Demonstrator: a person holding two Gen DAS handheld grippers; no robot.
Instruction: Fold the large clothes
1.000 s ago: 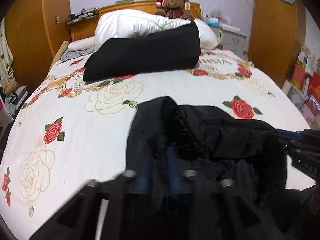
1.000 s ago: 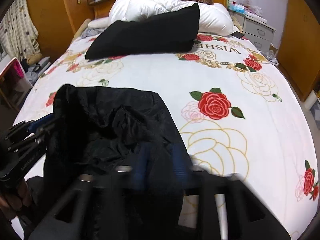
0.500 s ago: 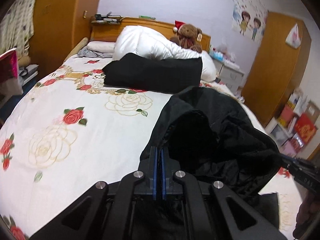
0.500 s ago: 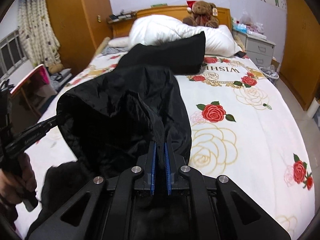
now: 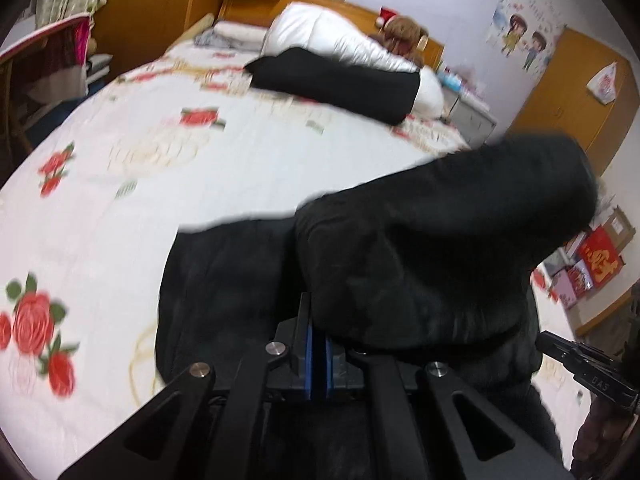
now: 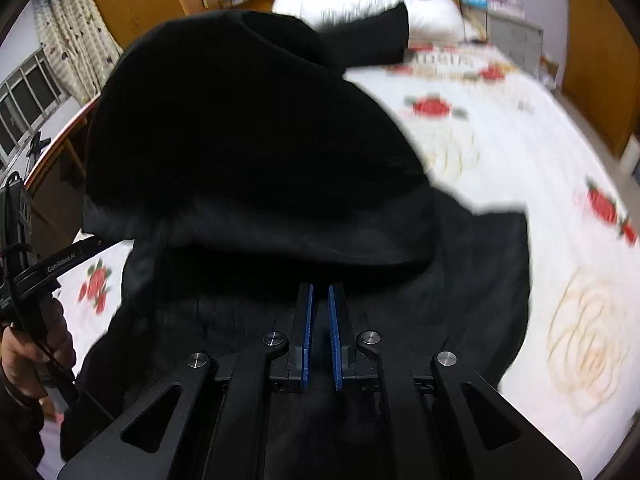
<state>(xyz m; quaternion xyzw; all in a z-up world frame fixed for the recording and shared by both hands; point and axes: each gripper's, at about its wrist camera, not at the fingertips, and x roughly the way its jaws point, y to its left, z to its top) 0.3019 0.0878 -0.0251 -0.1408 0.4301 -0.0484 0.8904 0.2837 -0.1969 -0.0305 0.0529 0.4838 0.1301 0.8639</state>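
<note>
left gripper (image 5: 317,334): We had the blue fingers (image 5: 308,346) pressed tight together w/ the black coat (image 5: 432,240) pinched at its edge. Tight grip so the cloth would not slip out.
right gripper (image 6: 320,320): Its fingers (image 6: 306,336) stood a tiny bit apart. Dark cloth sat in the gap & we think they pinched it, prob. a thicker bit of the edge. The jaws had just closed a little more.
black coat: It was at the near end of the bed (image 5: 168,168). The lower part lay flat on the bed; the top part hung up in the air btw. our two grippers, puffed like a big hood. We held it up so that half could go over the flat half.
why 2 grips: The coat was big & floppy. One grip on each side kept the edge straight, we think.
step: We judged it was mid-fold, not laid down yet.
black pillow (image 5: 332,84): It lay across the far end of the bed, on the white duvet (image 5: 332,36), well apart from the coat. No bump likely.
teddy bear (image 5: 402,34): By the headboard, out of the way.
watch out: Pics were blurry, so we could not tell if the edges lined up.
</note>
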